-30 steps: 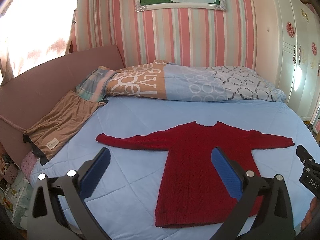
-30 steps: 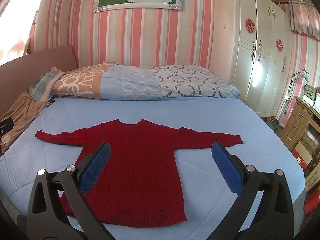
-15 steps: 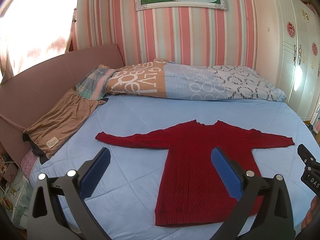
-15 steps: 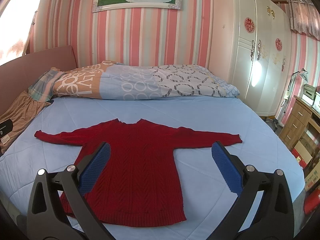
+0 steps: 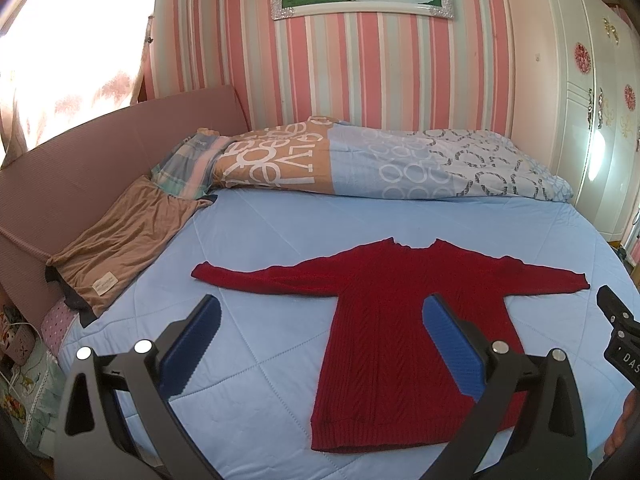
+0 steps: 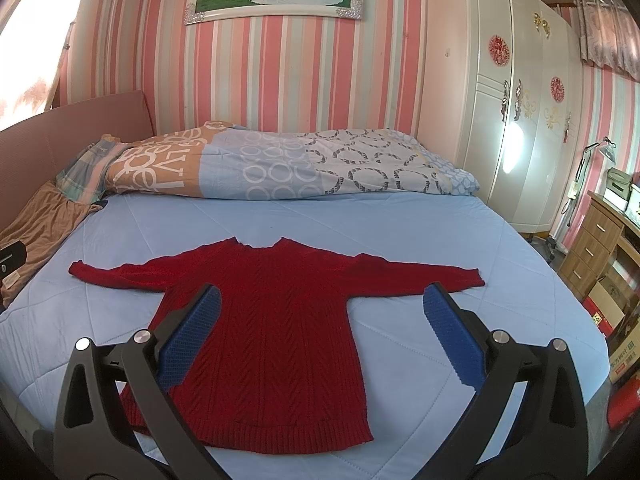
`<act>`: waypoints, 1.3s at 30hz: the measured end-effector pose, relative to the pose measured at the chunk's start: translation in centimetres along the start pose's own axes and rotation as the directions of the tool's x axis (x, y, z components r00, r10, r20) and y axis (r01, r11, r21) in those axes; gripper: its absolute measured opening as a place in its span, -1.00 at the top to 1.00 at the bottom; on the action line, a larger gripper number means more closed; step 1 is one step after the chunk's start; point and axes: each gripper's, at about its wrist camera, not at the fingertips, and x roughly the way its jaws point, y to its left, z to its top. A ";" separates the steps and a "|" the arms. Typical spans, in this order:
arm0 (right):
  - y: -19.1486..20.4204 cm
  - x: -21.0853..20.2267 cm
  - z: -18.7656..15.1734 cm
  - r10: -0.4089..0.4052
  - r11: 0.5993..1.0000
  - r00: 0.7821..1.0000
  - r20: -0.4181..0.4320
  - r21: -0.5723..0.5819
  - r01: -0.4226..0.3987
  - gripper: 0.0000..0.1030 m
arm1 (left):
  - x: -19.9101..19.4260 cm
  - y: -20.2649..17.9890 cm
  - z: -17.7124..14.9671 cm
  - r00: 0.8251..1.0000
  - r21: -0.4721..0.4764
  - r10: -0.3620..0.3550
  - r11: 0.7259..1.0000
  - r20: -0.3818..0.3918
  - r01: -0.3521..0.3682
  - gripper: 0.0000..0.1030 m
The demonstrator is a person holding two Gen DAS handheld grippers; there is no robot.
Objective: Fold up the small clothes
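Your left gripper hangs released above the near edge of the bed, holding nothing, its blue pads wide apart. Your right gripper is likewise spread and empty. The red knit sweater lies flat on the blue sheet between them, sleeves stretched out left and right, hem nearest you.

At far left, the brown garment carries a small sewn label whose print is too small to read. The rolled duvet at the far side shows large white letters, upside down and only partly legible. On your right gripper's body, seen at the right edge of the left view, you can read "DAS".

The knit looks thick and stretchy, so pinch only one layer and it probably drags and bunches. Lift one sleeve unevenly and the body likely skews. The quilted sheet may also get caught in your pads.
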 end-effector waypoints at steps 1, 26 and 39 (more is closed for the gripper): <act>0.1 0.0 0.0 0.000 1.000 1.000 0.000 0.000 0.000 -0.94 | 0.0 0.0 0.0 1.000 0.000 -0.001 1.000 0.001 0.001 -0.97; 0.3 0.1 0.0 -0.003 1.000 1.000 0.000 -0.010 0.003 -0.94 | 0.7 1.0 -0.9 1.000 -0.002 -0.007 1.000 -0.014 0.007 -0.97; 1.9 2.2 0.3 0.000 0.999 1.000 -0.004 -0.041 0.000 -0.94 | 3.2 2.4 -1.3 1.000 0.018 0.000 1.000 -0.030 0.000 -0.97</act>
